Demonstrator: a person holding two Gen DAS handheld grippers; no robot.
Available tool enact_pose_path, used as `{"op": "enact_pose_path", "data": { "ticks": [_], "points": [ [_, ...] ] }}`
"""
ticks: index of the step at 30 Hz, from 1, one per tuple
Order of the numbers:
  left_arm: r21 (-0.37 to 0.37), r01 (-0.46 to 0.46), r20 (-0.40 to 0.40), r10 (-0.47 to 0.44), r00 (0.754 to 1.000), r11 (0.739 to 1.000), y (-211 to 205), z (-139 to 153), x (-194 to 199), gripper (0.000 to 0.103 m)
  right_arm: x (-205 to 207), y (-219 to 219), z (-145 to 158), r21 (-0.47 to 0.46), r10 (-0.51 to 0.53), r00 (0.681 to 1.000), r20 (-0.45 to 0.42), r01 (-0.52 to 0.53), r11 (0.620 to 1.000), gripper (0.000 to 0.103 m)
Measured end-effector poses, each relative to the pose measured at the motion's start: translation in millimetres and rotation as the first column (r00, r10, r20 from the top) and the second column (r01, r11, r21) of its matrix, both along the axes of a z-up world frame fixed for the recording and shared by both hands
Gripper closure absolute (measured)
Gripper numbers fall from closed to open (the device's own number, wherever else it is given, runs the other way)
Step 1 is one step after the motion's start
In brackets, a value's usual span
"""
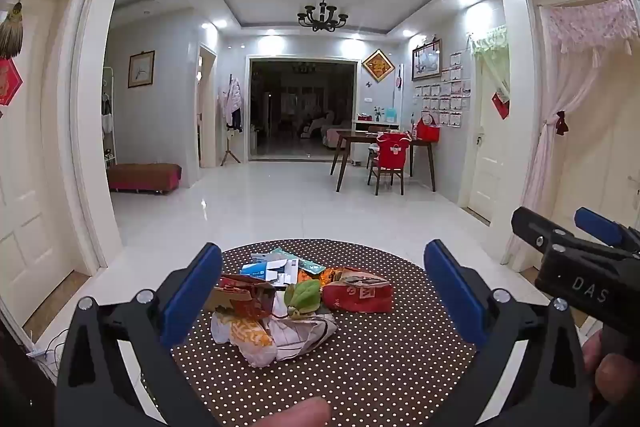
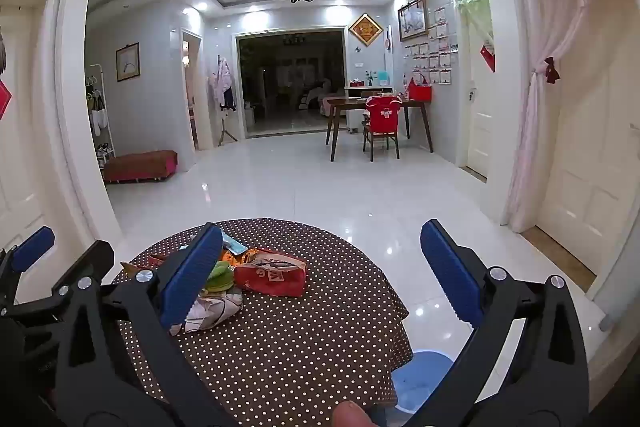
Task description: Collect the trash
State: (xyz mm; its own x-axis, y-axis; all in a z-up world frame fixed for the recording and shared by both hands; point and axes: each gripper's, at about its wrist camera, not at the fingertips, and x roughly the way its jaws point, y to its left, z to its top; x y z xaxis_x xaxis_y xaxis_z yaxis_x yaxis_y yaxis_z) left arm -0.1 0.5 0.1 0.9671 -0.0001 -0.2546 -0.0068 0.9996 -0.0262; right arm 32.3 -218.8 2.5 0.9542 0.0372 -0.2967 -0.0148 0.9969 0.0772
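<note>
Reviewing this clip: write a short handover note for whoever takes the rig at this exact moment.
Left gripper: open, empty, above the near side of the table.
Right gripper: open, empty, beside it.
Trash pile sits in a heap on the round polka-dot table: red wrapper, white crumpled paper, green leaf, blue-and-white box.
Blue bin is on the floor at the table's right edge.
Done: nothing picked yet.
Left: move every piece off the table, probably into the bin.

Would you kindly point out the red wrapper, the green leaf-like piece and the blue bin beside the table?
red wrapper [image 1: 358,293]: left wrist view, middle of its crumpled front.
green leaf-like piece [image 1: 302,293]: left wrist view, centre of its green surface.
blue bin [image 2: 420,379]: right wrist view, its visible top.
</note>
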Motion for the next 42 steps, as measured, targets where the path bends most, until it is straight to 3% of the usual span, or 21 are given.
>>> {"op": "enact_pose_path", "data": {
  "ticks": [17,42],
  "points": [
    [-0.011,-0.028,-0.033,0.028,0.999,1.0,6,2,4,0.004,-1,-1,1,0.001,0.01,1.0,-0.009,-0.01,1.0,0.005],
    [-0.021,-0.001,-0.036,0.0,0.999,1.0,7,-4,7,0.004,10,4,-7,-0.012,0.038,0.999,-0.024,-0.038,0.999,0.005]
  ]
}}
